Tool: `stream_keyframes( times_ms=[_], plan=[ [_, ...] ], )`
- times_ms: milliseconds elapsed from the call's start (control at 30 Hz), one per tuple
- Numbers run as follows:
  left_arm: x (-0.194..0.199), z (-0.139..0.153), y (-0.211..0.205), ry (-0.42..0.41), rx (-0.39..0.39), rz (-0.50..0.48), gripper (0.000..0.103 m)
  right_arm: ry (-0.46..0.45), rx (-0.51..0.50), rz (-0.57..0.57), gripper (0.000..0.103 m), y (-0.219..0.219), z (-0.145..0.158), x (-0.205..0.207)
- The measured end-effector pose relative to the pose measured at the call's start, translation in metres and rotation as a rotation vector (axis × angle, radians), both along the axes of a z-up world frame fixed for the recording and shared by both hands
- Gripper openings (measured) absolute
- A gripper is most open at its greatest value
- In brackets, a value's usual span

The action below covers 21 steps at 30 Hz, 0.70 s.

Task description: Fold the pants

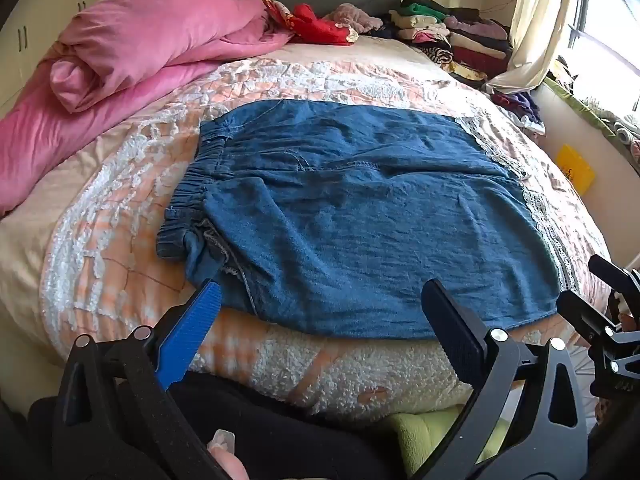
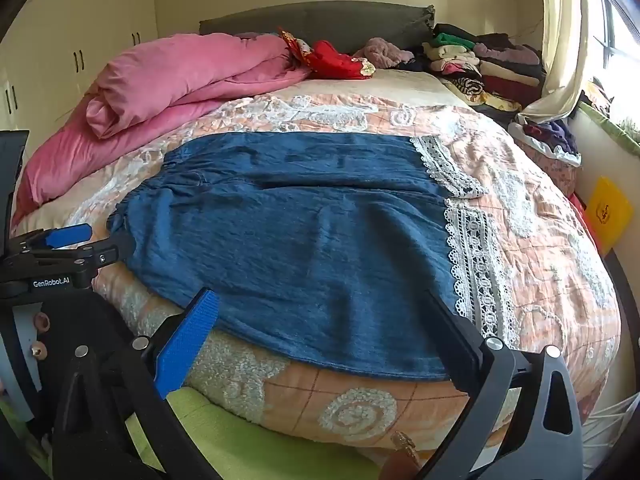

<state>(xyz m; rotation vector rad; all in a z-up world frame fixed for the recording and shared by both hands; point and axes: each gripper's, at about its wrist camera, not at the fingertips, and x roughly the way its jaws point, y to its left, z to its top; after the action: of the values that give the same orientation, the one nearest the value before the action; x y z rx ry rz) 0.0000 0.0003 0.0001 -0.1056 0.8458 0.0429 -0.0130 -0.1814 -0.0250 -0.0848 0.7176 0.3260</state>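
Nearest our lenses, both of our black two-finger grippers stand wide with nothing between the fingers: the left gripper (image 1: 320,312) and the right gripper (image 2: 324,320) each carry one blue ribbed pad and one black pad, and both hang just short of the near hem of the blue denim pants (image 1: 360,216). Those pants lie spread flat on the peach-and-white textured bedspread (image 1: 120,208), just ahead of both grippers, with the gathered elastic waistband (image 1: 188,200) ahead and to the left of our left gripper, and white lace cuffs (image 2: 472,256) ahead and to the right of our right gripper. We count one pair of pants and two cuffs. We see no real containers; the bed serves as the surface, and it also bears, far beyond the grippers, one rolled pink quilt (image 1: 140,48) on the left, a red patterned cloth (image 1: 320,24) in the middle, and a stack of folded clothes (image 1: 460,36) on the right, too many to count. Only the left wrist view shows the waistband clearly; the right wrist view shows the lace full-face and the white cupboard doors (image 2: 80,40). Each view catches the other gripper at its edge, and both show a yellow flat object (image 2: 608,212) off to the right.
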Motion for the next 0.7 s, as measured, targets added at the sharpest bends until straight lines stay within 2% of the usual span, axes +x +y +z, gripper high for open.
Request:
stream_keyframes(
  times_ms=[700],
  plan=[
    [-0.0006,-0.0028,0.0000,-0.001,-0.006,-0.001,0.094,-0.004,-0.010,0.009,0.099,0.0078,0.0014,-0.0008]
  ],
)
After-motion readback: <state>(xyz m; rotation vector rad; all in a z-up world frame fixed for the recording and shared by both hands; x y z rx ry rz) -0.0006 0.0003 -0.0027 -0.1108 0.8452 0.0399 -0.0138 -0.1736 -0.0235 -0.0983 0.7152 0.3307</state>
